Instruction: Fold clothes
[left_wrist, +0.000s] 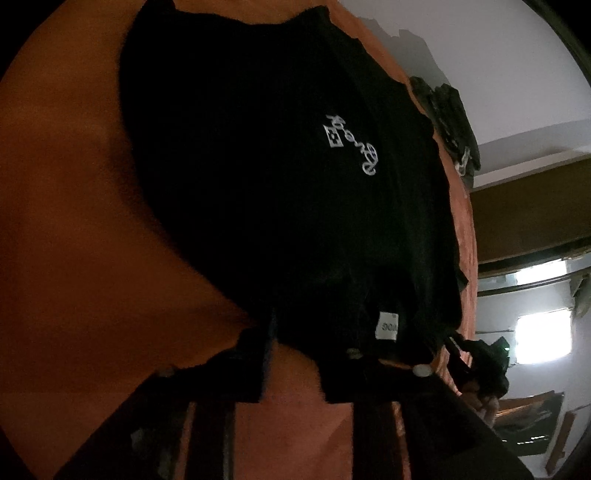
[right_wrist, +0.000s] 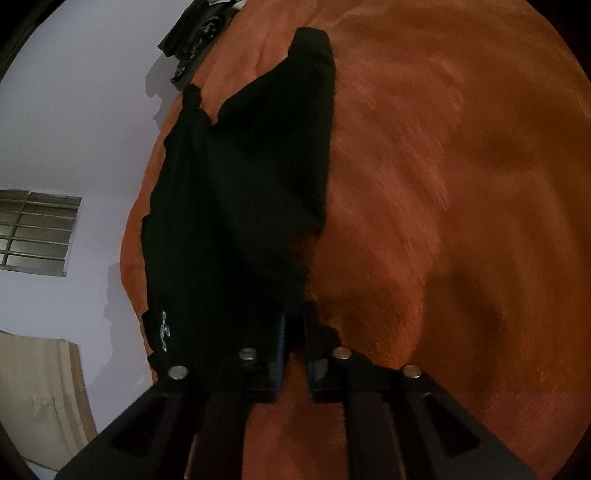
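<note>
lying folded once on the blanket (right_wrist: 461, 184), shirt (left_wrist: 277, 166) only part done; left gripper (left_wrist: 295, 354) parted, grasp unclear; right gripper (right_wrist: 293, 332) narrowly parted, apparently empty.

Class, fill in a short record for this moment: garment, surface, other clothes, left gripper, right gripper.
garment: black shirt with white lettering, lying spread out
surface: orange blanket
other clothes: dark pile at the blanket's far edge by the wall
left gripper: jaws apart at the shirt's near edge, by its white label
right gripper: jaws narrowly apart at the shirt's edge; grip unclear
</note>
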